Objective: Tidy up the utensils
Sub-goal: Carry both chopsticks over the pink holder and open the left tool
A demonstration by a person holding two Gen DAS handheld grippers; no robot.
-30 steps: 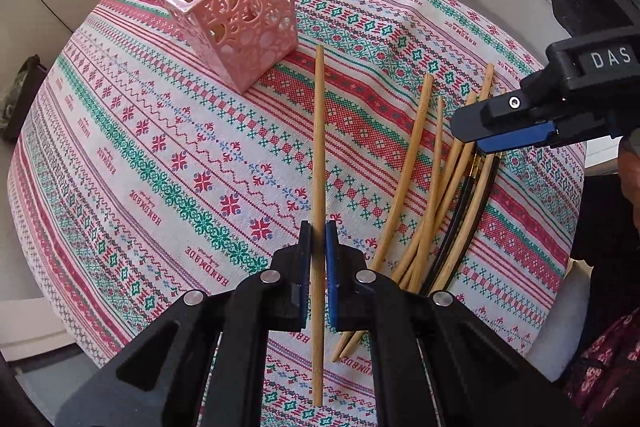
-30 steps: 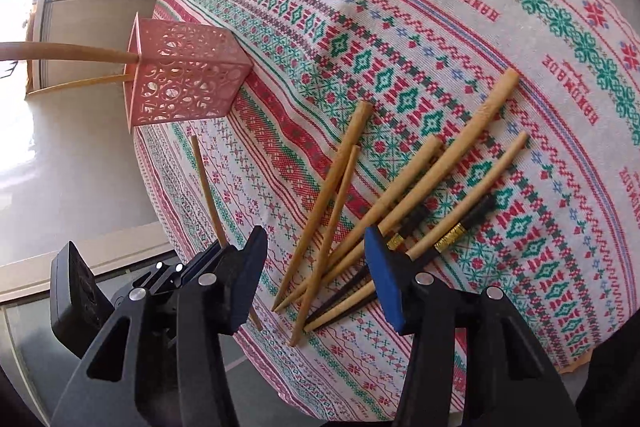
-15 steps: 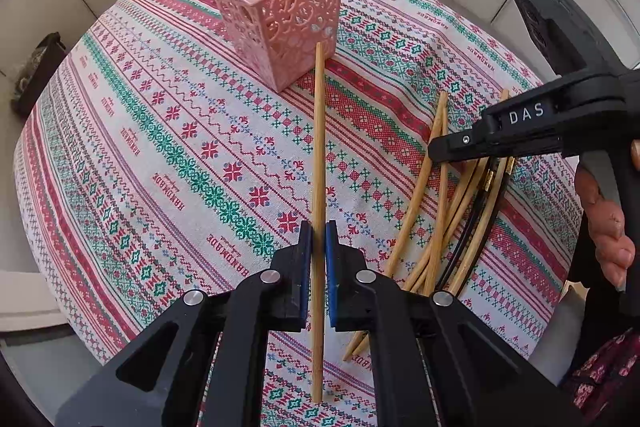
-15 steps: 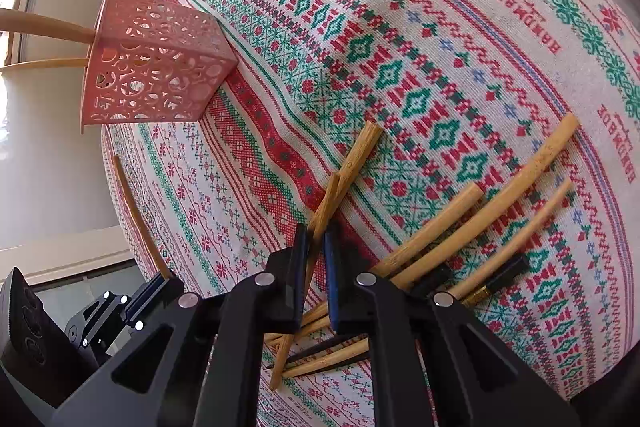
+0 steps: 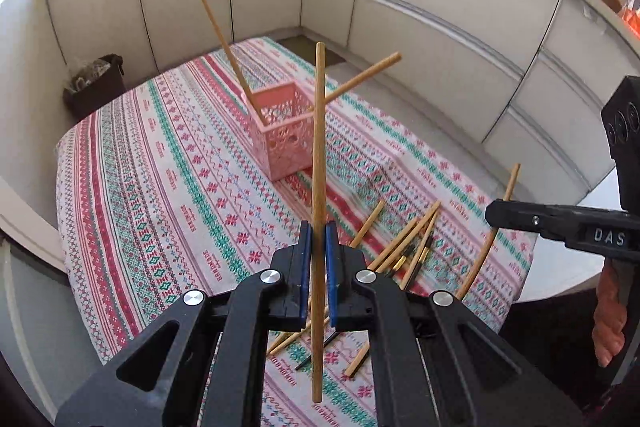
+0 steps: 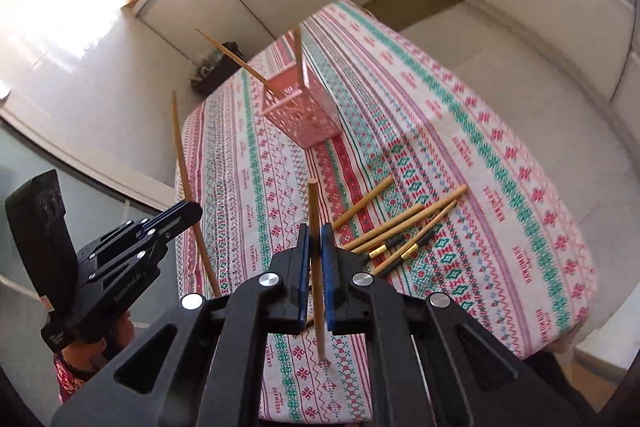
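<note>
My left gripper [image 5: 315,239] is shut on a wooden chopstick [image 5: 318,163] and holds it upright above the patterned tablecloth [image 5: 160,187]. My right gripper [image 6: 315,241] is shut on another wooden chopstick [image 6: 314,223], also lifted off the table. The pink lattice basket [image 5: 286,133] stands farther back with two chopsticks leaning in it; it also shows in the right wrist view [image 6: 304,115]. A pile of several wooden and black chopsticks [image 5: 404,247] lies on the cloth, also seen in the right wrist view [image 6: 404,227]. The right gripper shows in the left wrist view [image 5: 560,225], the left gripper in the right wrist view [image 6: 132,247].
White cabinet fronts [image 5: 440,39] curve around behind the table. A dark bin [image 5: 94,83] stands on the floor at the far left of the table. The table edge [image 5: 520,291] lies close on the right.
Both grippers have risen and tilted up away from the table. The right gripper, shut on one chopstick, has lifted it out of the pile. The left still holds its chopstick.
</note>
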